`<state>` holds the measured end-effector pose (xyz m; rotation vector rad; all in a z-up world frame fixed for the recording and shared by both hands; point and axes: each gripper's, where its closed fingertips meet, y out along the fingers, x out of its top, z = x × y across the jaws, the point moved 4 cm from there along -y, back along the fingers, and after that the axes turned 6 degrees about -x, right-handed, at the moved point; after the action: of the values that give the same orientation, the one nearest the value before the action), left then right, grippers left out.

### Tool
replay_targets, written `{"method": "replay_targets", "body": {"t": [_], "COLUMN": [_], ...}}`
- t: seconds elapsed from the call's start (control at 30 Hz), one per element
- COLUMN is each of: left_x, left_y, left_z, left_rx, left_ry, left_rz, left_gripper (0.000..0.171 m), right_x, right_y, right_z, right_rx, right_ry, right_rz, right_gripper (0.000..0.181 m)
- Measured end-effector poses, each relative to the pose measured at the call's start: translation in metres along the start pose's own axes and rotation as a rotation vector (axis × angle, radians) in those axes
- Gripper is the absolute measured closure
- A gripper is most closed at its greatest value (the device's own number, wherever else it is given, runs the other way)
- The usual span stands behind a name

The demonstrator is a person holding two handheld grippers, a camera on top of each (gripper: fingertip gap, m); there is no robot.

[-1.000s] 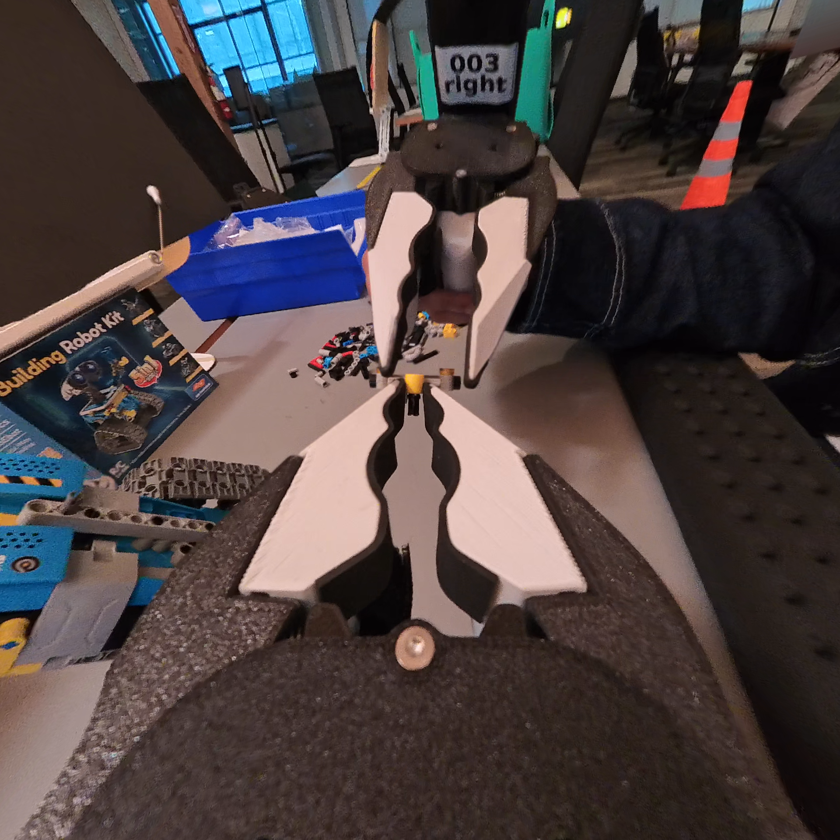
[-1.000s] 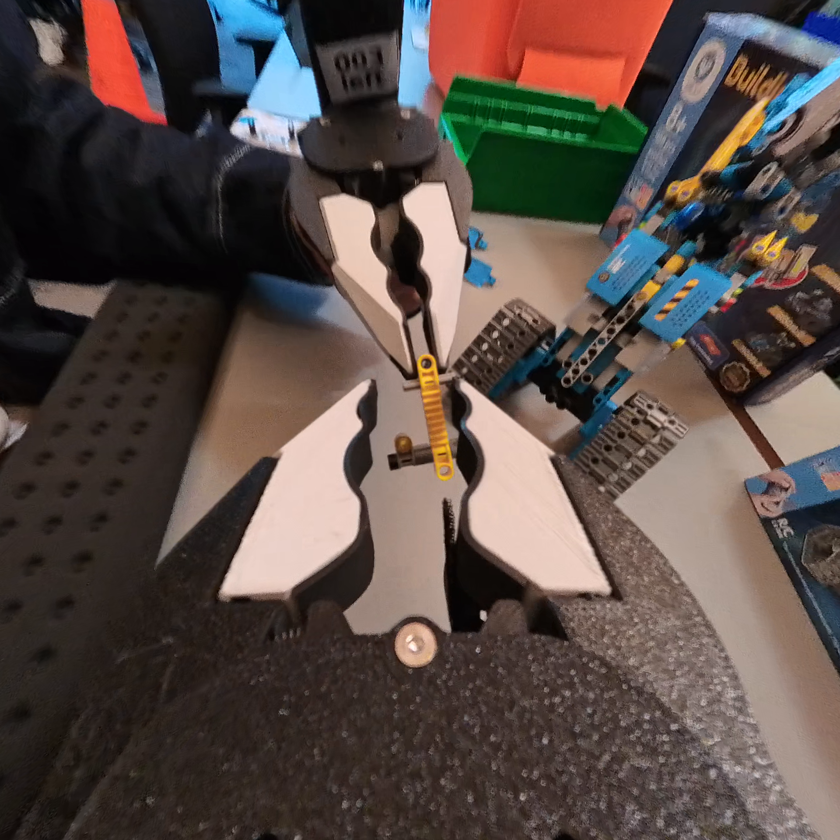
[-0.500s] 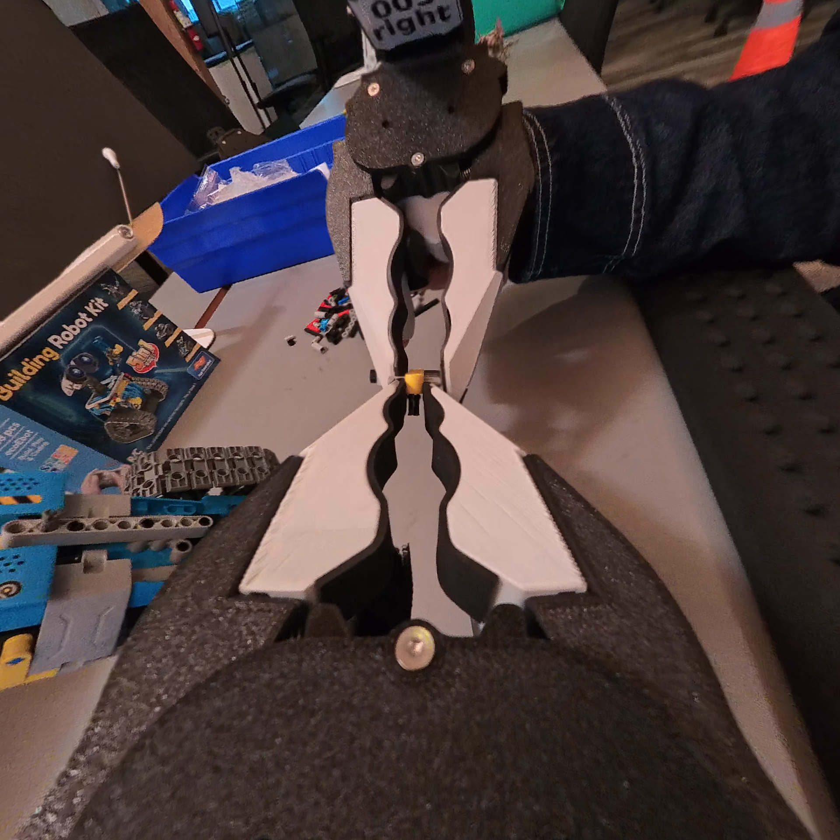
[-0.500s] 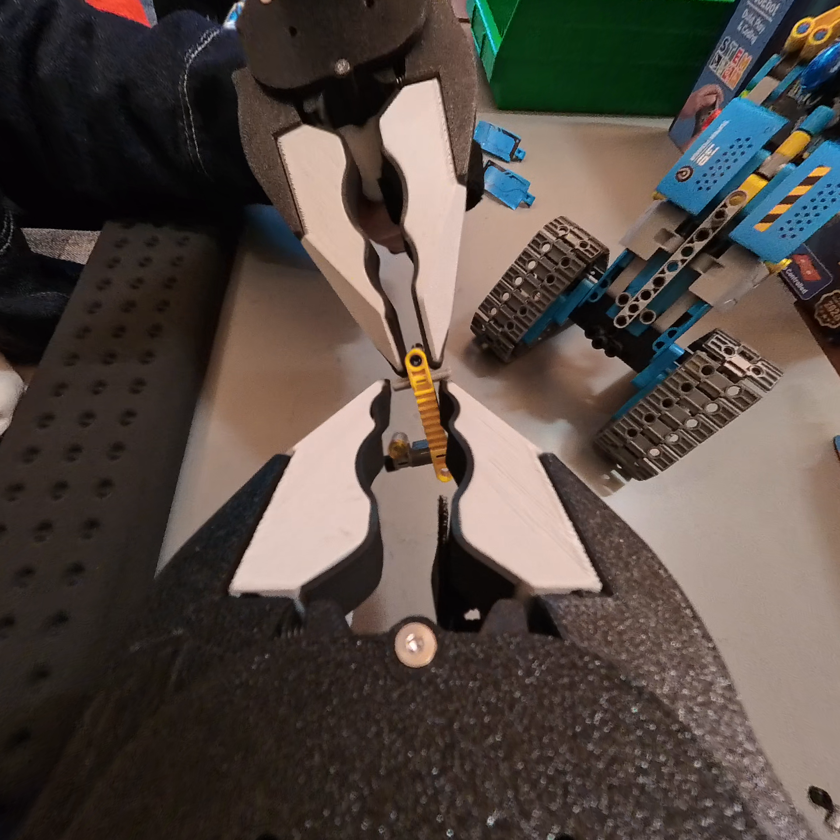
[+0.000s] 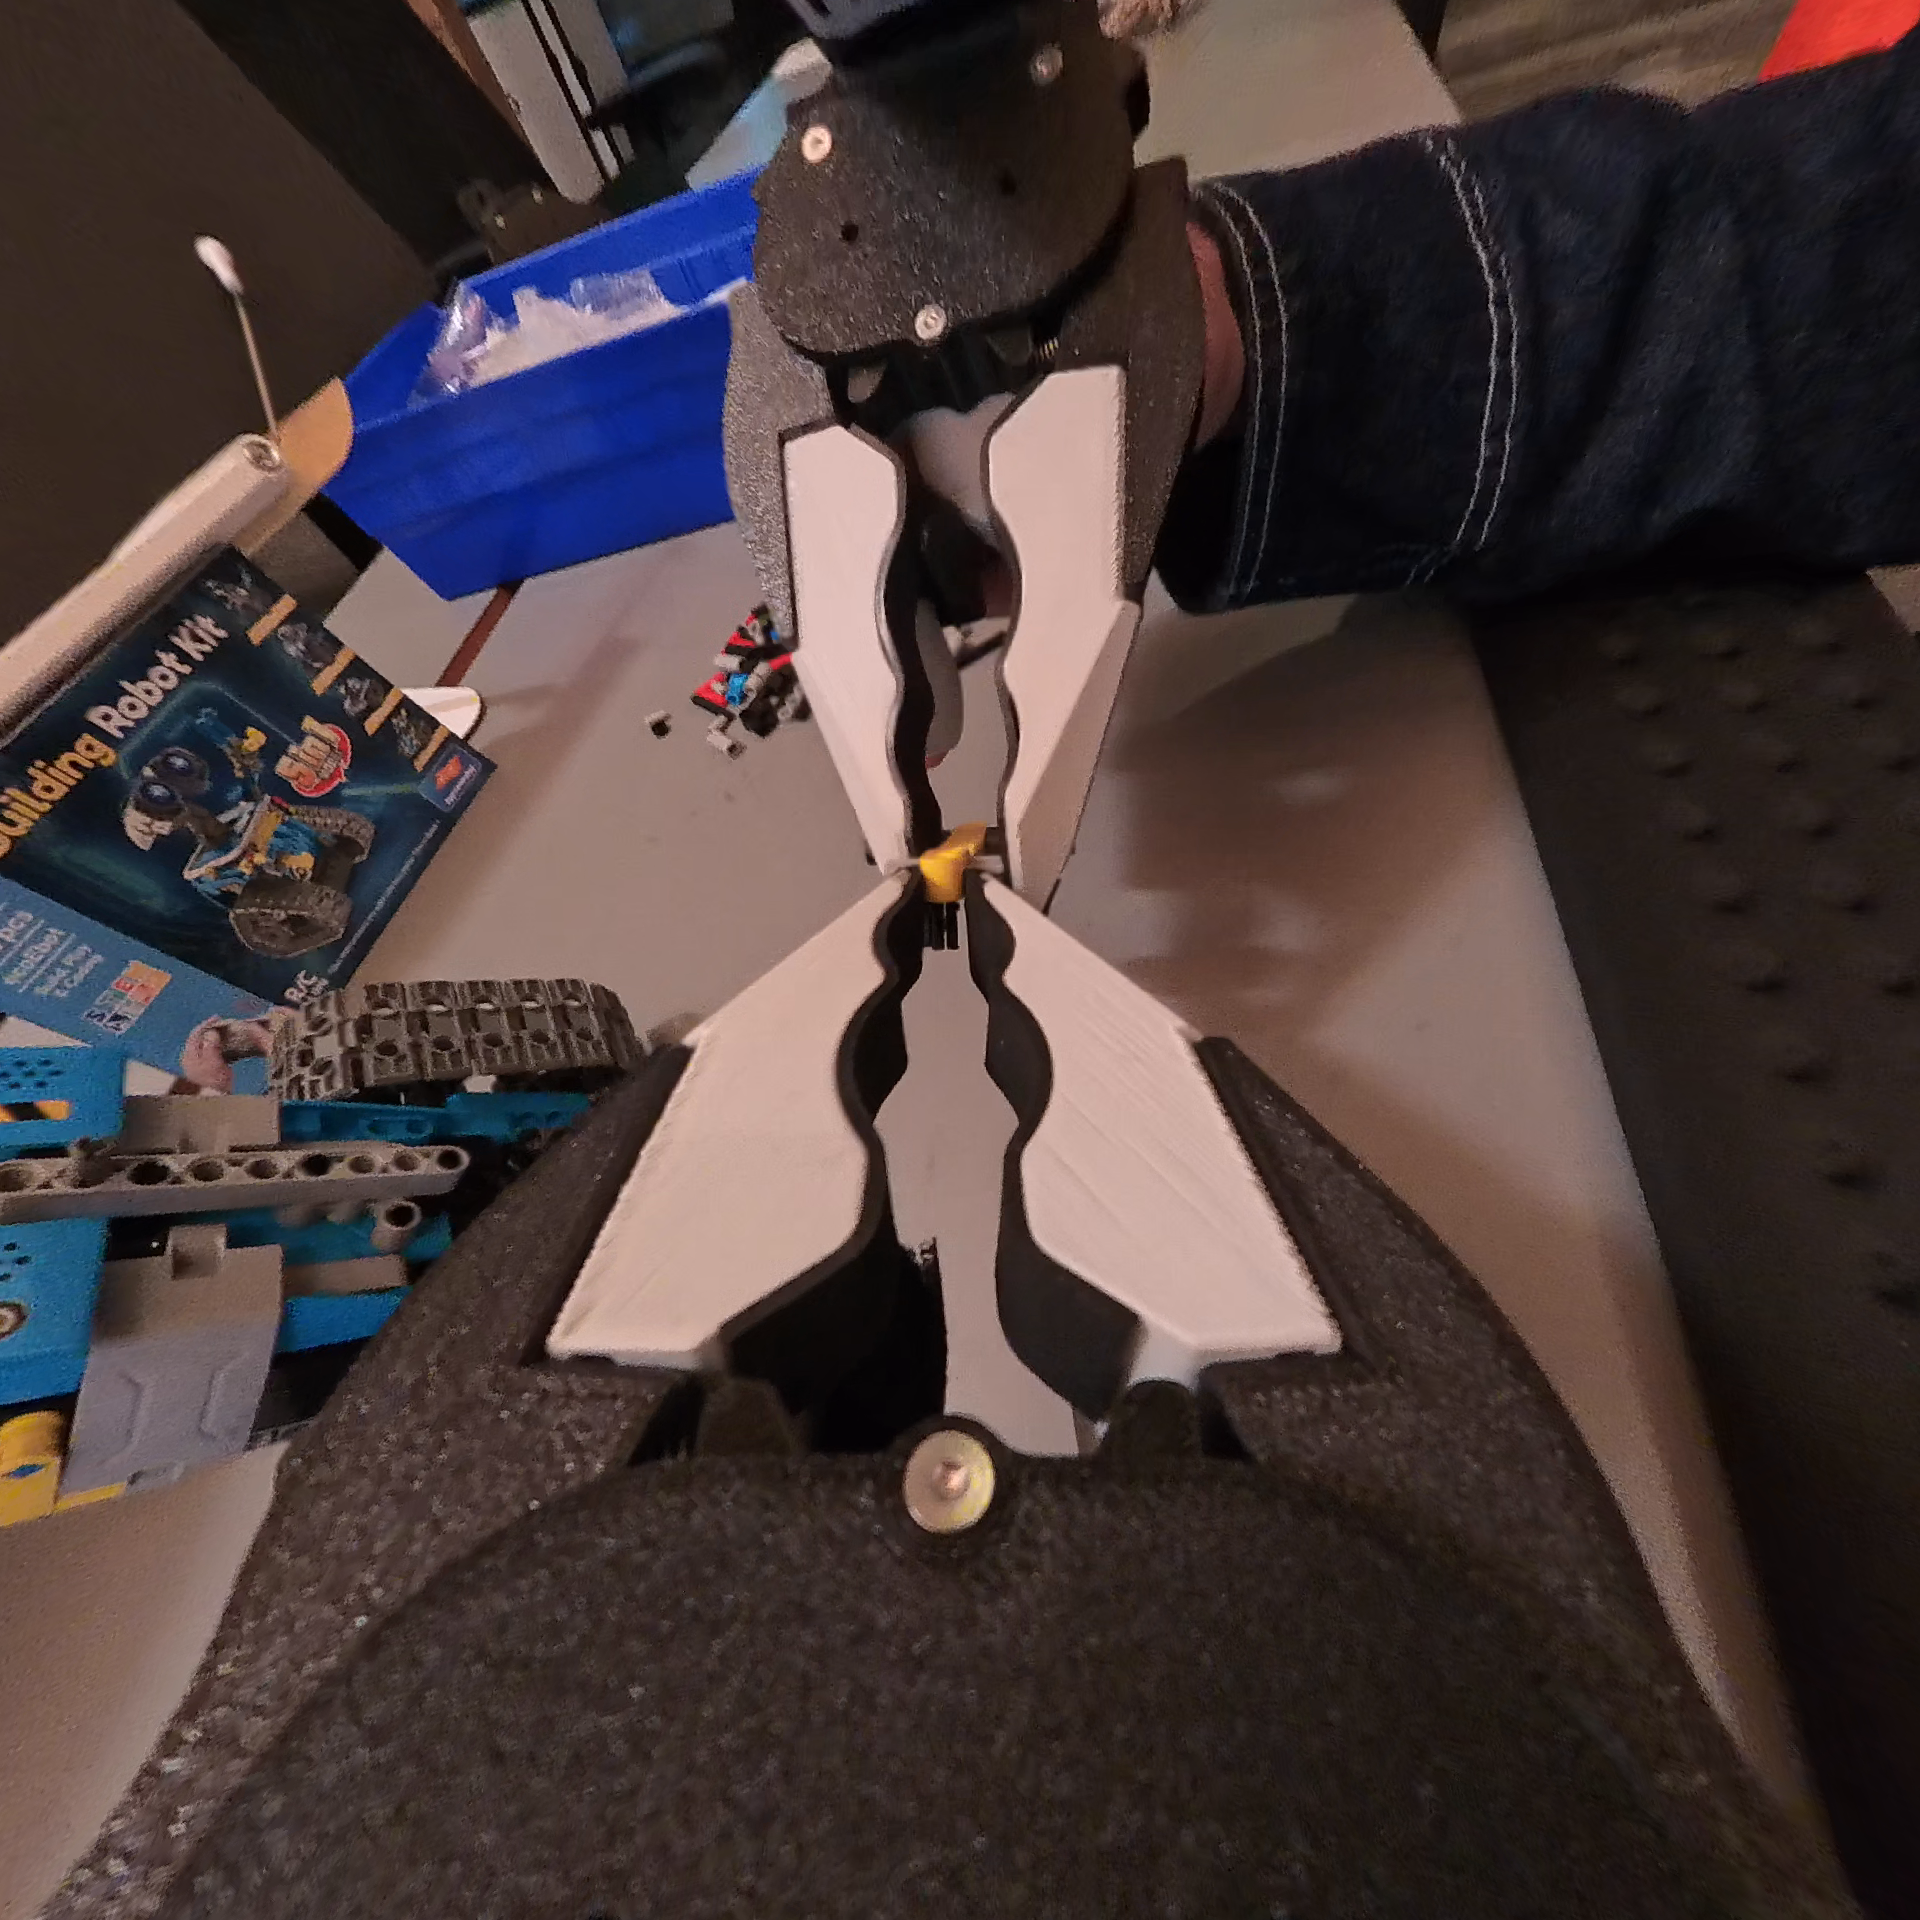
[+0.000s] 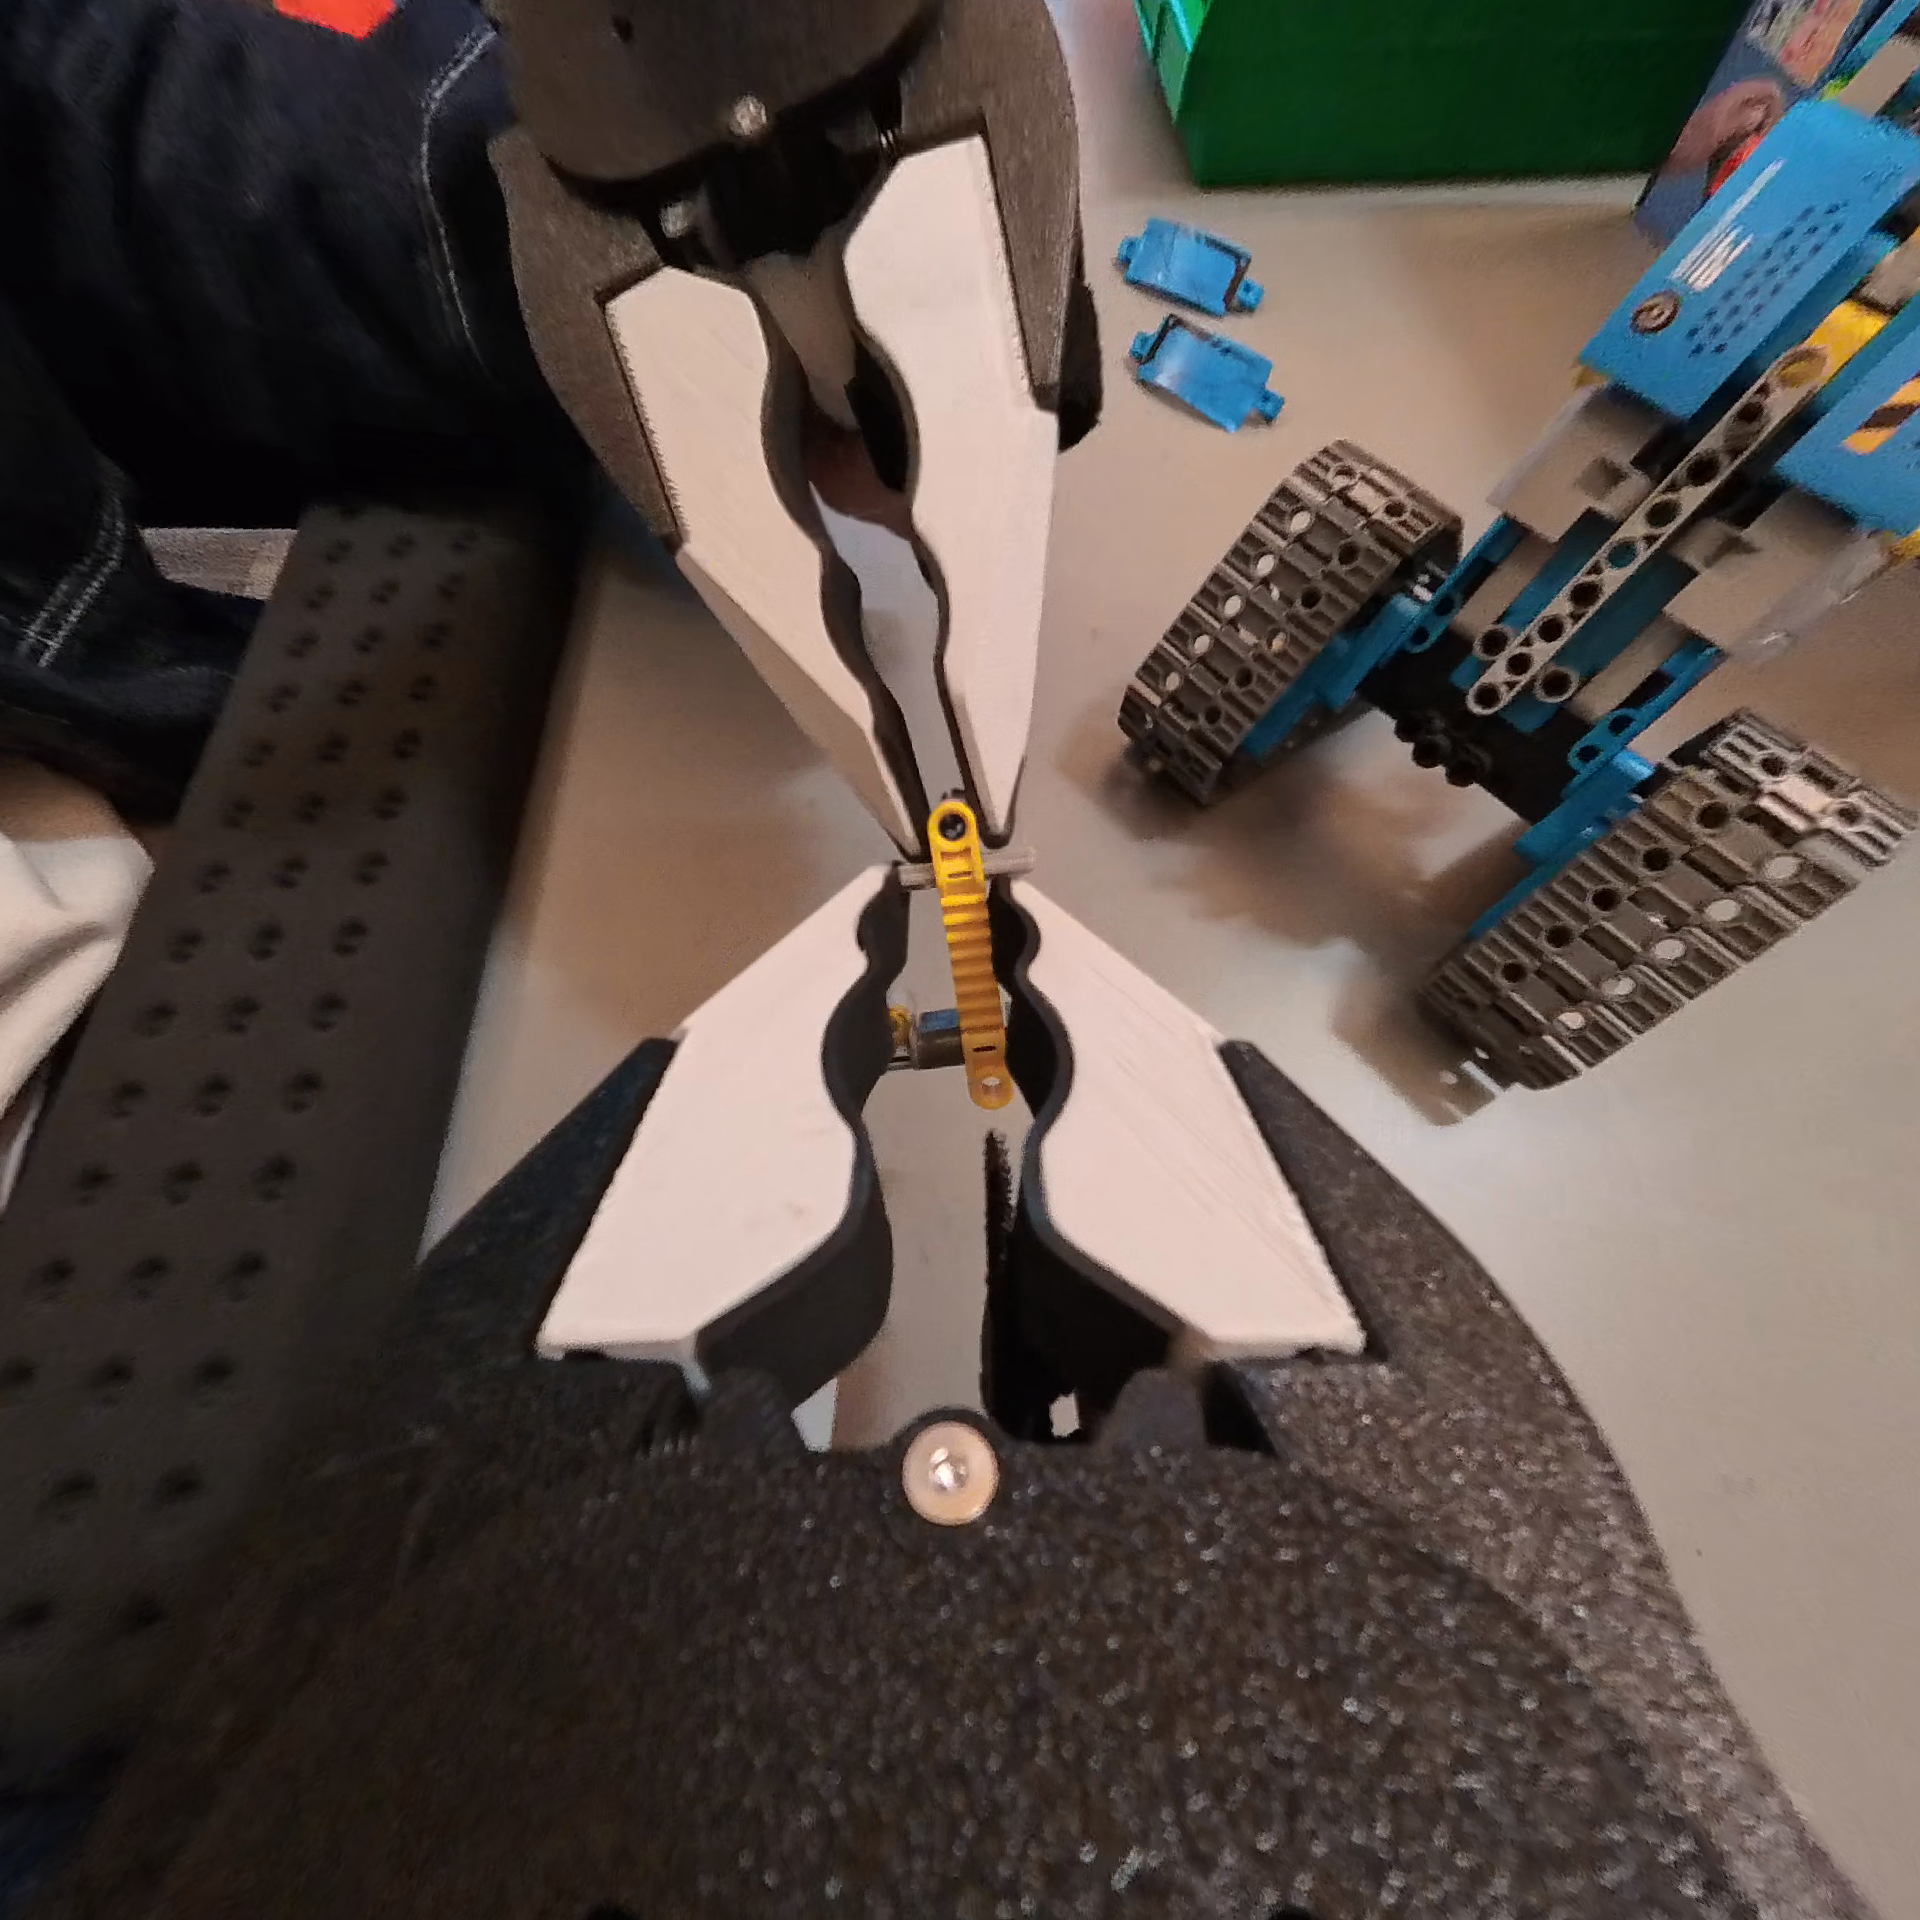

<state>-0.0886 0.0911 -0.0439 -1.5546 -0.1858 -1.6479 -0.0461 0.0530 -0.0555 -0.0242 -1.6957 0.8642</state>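
Note:
A yellow toothed beam (image 6: 968,956) with a grey axle (image 6: 1013,862) through its far end hangs between the two grippers, which meet tip to tip above the grey table (image 6: 1351,1299). My left gripper (image 5: 943,896) is shut on the beam's end, seen end-on in the left wrist view (image 5: 948,854). My right gripper (image 6: 954,883) is closed around the axle, and the beam runs back between its fingers. A small dark pin piece (image 6: 925,1031) sticks out of the beam's near end. In the right wrist view the left gripper (image 6: 951,821) comes in from above.
A blue and grey tracked robot model (image 6: 1507,727) stands right, also in the left wrist view (image 5: 260,1143). Two blue plates (image 6: 1195,312), a green bin (image 6: 1455,94), a blue bin (image 5: 551,416), a kit box (image 5: 208,779), loose parts (image 5: 748,675) and a black perforated mat (image 6: 208,935) surround. The grippers are tip to tip, or close to it.
The right gripper's fingers have narrowed from open to closed around the axle. Both grippers have drawn closer together and tilted down toward the table.

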Motion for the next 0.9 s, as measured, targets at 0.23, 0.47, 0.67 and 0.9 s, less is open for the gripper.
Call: {"method": "replay_targets", "body": {"t": [0.23, 0.47, 0.67, 0.9], "left_x": [-0.003, 0.000, 0.005, 0.010], "left_y": [0.004, 0.003, 0.001, -0.007], "left_z": [-0.005, -0.001, 0.005, 0.012], "left_rx": [-0.005, 0.083, 0.311, 0.406], "left_ry": [0.013, 0.183, 0.497, 0.561], "left_rz": [0.049, 0.054, 0.110, 0.107], "left_gripper": [0.166, 0.165, 0.164, 0.166], "right_x": [-0.005, -0.003, 0.006, 0.018], "right_y": [0.002, -0.001, -0.012, -0.027], "right_z": [0.000, -0.006, -0.009, -0.029], "right_rx": [0.008, 0.046, 0.273, 0.348], "right_ry": [-0.007, 0.110, 0.363, 0.541], "right_rz": [0.031, -0.042, -0.239, -0.436], "right_gripper": [0.176, 0.170, 0.137, 0.164]}}
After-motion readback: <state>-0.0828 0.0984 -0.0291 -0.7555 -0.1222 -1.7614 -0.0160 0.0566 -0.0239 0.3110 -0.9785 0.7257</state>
